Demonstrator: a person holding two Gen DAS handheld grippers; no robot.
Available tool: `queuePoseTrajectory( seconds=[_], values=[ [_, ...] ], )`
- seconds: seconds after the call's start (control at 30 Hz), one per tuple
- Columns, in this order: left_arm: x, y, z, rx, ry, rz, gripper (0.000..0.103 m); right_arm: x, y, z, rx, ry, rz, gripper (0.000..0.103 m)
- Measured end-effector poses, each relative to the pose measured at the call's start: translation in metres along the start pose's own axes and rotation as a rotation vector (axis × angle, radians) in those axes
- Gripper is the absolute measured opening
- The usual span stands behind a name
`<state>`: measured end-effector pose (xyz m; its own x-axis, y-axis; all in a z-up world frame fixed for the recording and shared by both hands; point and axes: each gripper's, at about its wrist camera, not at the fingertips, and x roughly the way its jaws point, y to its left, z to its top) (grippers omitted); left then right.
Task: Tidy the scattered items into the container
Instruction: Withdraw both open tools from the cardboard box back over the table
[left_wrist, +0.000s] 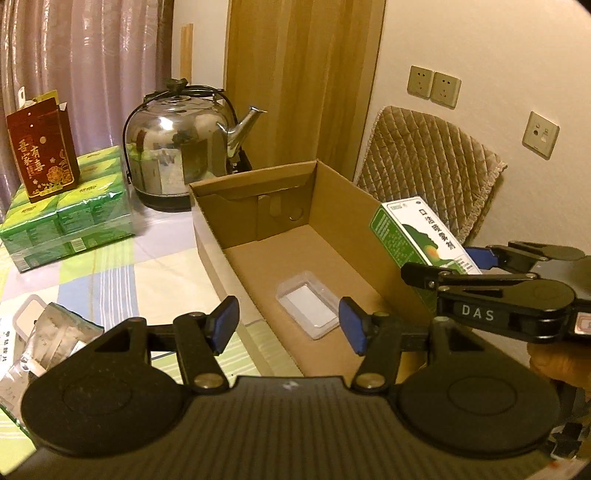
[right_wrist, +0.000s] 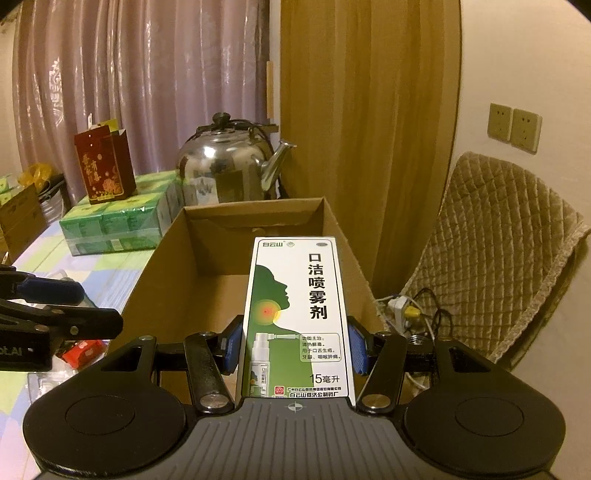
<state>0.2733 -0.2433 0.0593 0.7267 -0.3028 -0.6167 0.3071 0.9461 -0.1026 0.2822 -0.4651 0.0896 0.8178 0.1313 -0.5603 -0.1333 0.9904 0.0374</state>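
Observation:
An open cardboard box (left_wrist: 258, 192) stands on the table, with a clear plastic tray (left_wrist: 308, 304) on its floor. My left gripper (left_wrist: 288, 325) hovers open over the box's near left wall with nothing between its blue pads. My right gripper (right_wrist: 295, 347) is shut on a green and white spray carton (right_wrist: 295, 295), pads pressed on both long sides, and holds it above the near end of the cardboard box (right_wrist: 173, 258). In the left wrist view the spray carton (left_wrist: 406, 232) is at the box's right wall. Foil packets (left_wrist: 55, 339) lie on the cloth at the left.
A steel kettle (left_wrist: 181, 147), wrapped green tissue packs (left_wrist: 70, 218) and a red gift box (left_wrist: 42, 155) stand behind and left of the box. A chair with a quilted cover (right_wrist: 498, 258) and a plug with cables (right_wrist: 406, 310) are at the right. A red packet (right_wrist: 83, 350) lies on the table.

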Motion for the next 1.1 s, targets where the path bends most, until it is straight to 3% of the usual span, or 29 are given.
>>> queuePoseTrajectory(
  seconds=[0.13, 0.17, 0.2, 0.23, 0.57, 0.87, 1.1],
  values=[
    [-0.002, 0.003, -0.001, -0.006, -0.001, 0.003, 0.055, 0.003, 0.001, -0.001, -0.002, 0.008, 0.006, 0.055],
    [-0.002, 0.004, -0.001, -0.007, 0.000, 0.003, 0.055, 0.004, 0.001, -0.001, -0.004, 0.011, 0.009, 0.060],
    [-0.002, 0.004, -0.002, -0.008, 0.000, 0.004, 0.055, 0.003, 0.001, -0.001, -0.001, 0.006, 0.017, 0.072],
    [-0.003, 0.005, -0.003, -0.009, -0.001, 0.004, 0.055, 0.002, 0.001, -0.001, 0.002, -0.002, 0.018, 0.075],
    [-0.016, 0.013, -0.012, -0.032, -0.007, 0.020, 0.056, -0.020, 0.000, -0.009, 0.008, -0.033, -0.002, 0.075],
    [-0.046, 0.029, -0.032, -0.070, -0.017, 0.055, 0.064, -0.048, 0.021, -0.018, 0.006, -0.043, 0.018, 0.076],
    [-0.084, 0.051, -0.062, -0.100, -0.014, 0.116, 0.077, -0.073, 0.053, -0.026, -0.004, -0.062, 0.067, 0.091]
  ],
)
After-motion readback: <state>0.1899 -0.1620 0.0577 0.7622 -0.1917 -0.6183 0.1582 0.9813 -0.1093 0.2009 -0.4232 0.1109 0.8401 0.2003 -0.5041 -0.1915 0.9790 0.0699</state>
